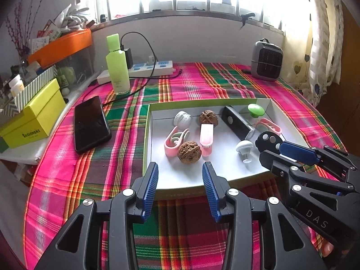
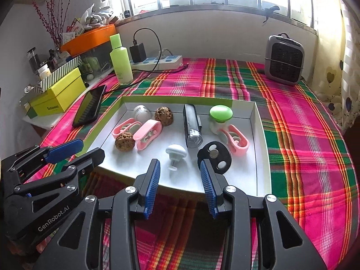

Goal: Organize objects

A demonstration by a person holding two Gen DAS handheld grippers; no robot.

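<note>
Fingers (image 1: 153,181) of both grippers hover apart, empty, before the tray (image 1: 146,135).

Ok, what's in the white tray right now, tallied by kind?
Walnuts: 2
Pink clips: 3
White knobs: 2
Green knob: 1
Black bar: 1
Black disc: 1
Total: 10
</note>
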